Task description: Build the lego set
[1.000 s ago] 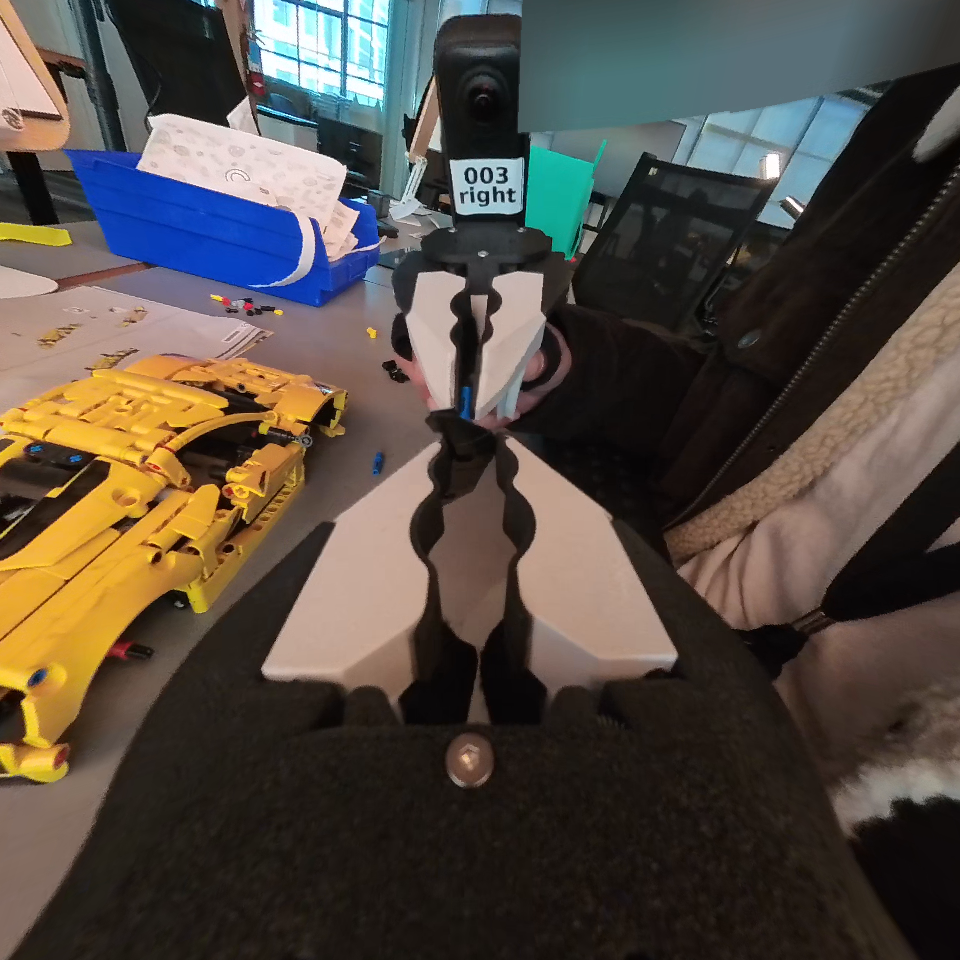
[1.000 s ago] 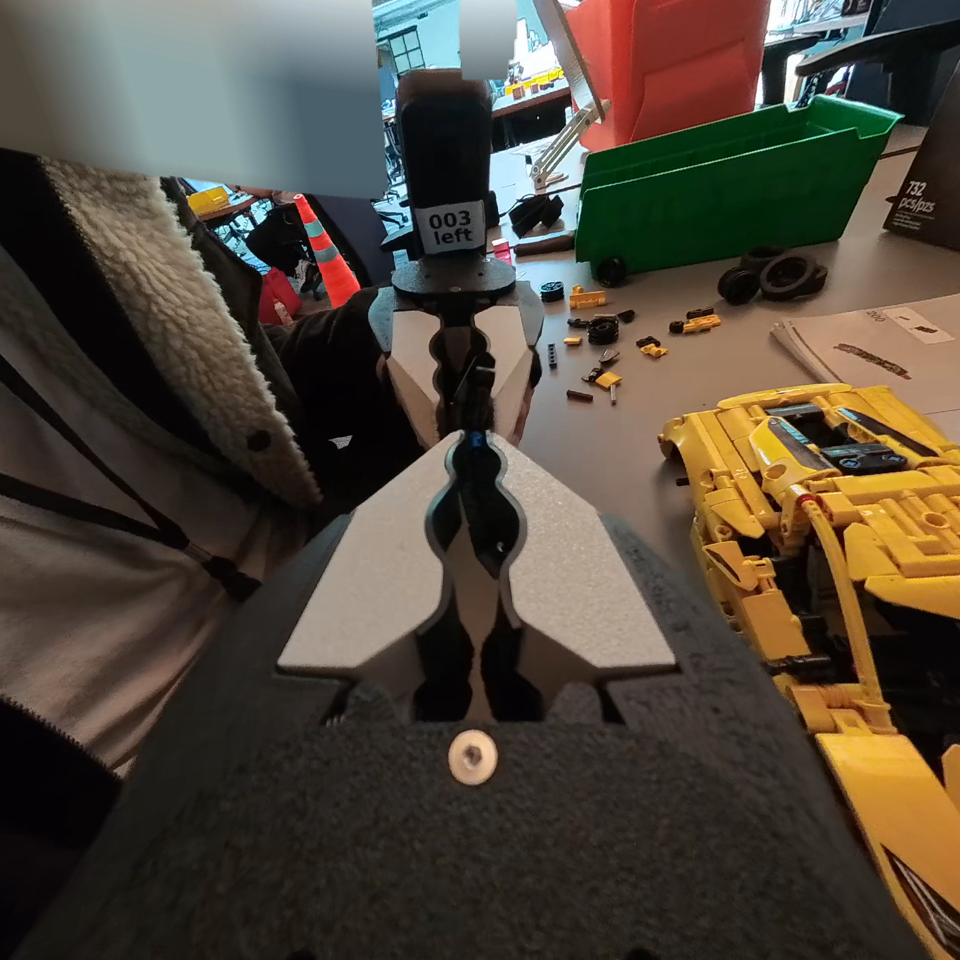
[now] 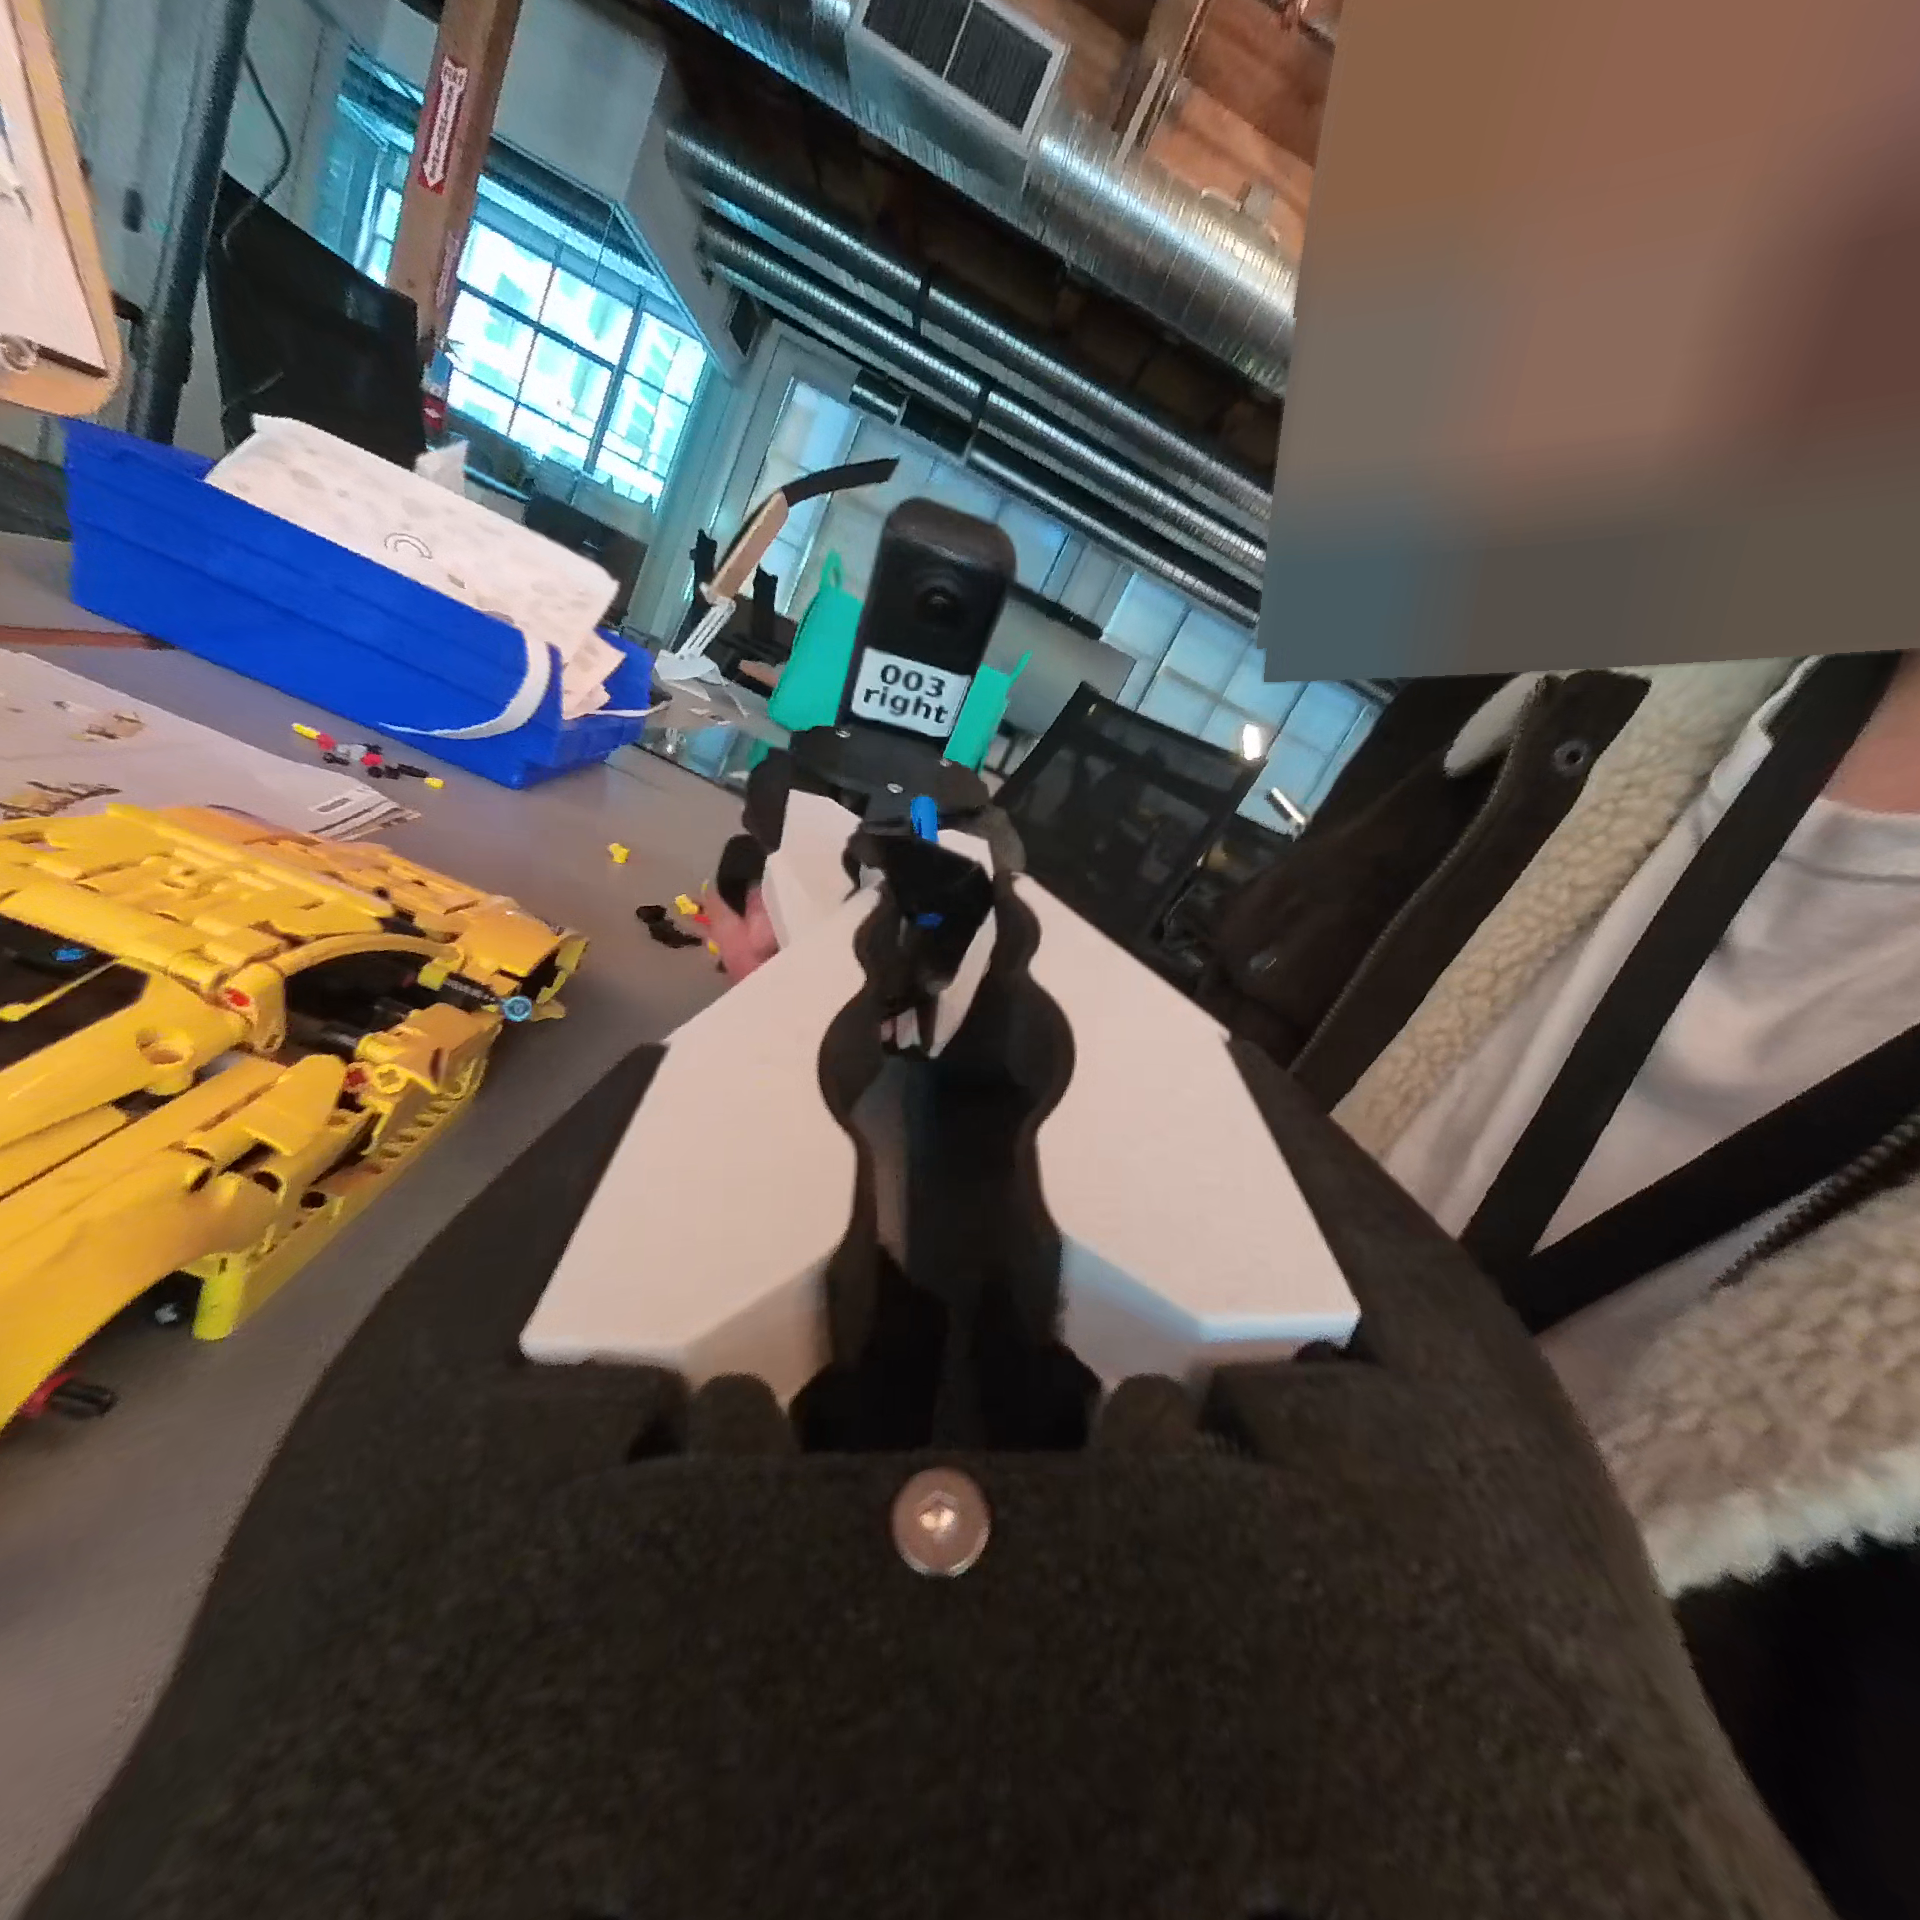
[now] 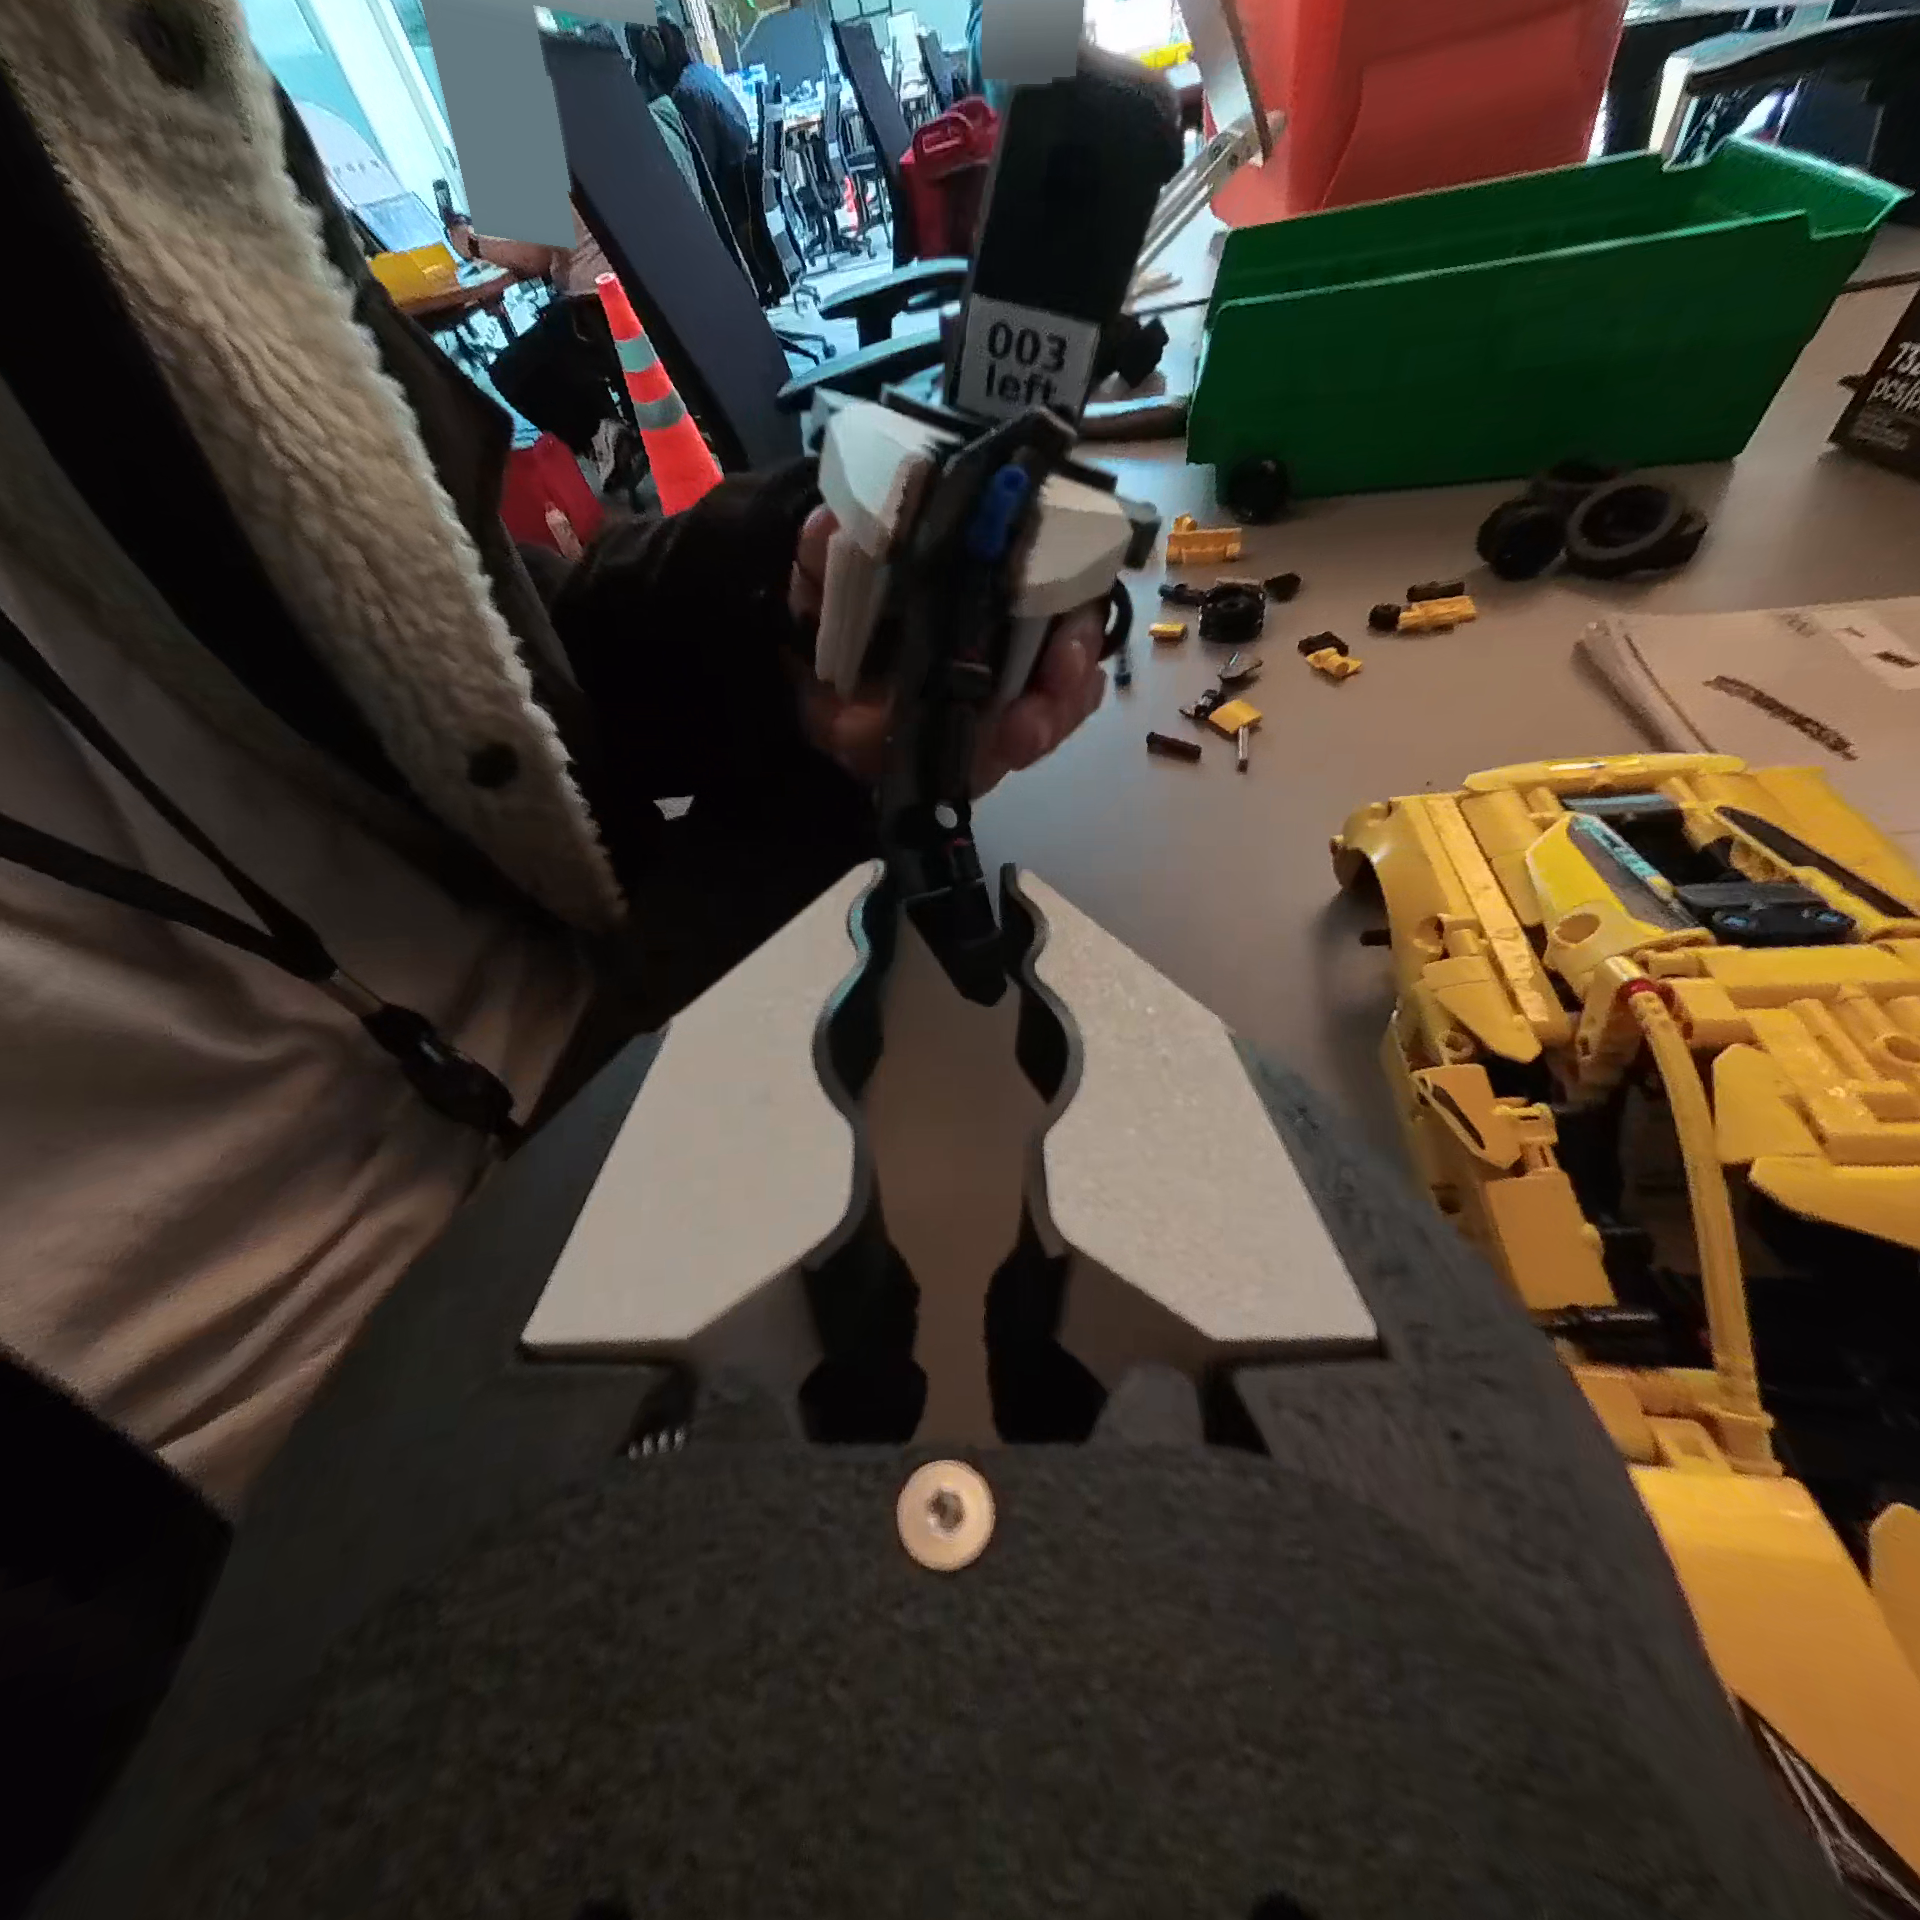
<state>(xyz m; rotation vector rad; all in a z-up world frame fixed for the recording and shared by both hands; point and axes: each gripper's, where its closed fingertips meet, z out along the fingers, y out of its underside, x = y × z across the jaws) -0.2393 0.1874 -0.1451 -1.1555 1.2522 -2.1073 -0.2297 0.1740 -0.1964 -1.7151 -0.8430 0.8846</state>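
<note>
Close wrist views face each other, sharing the yellow car (image 3: 239, 1049).

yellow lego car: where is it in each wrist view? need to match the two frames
Left wrist view: yellow lego car lies at the left edge, on the grey table, left of the left gripper.
Right wrist view: the car fills the right side, right of the right gripper.
Shared landmark: the black lego piece held between both grippers, with a blue pin.

blue bin (image 3: 312, 613), green bin (image 4: 1507, 343), orange traffic cone (image 4: 649, 400), grey table (image 4: 1195, 831)
</note>
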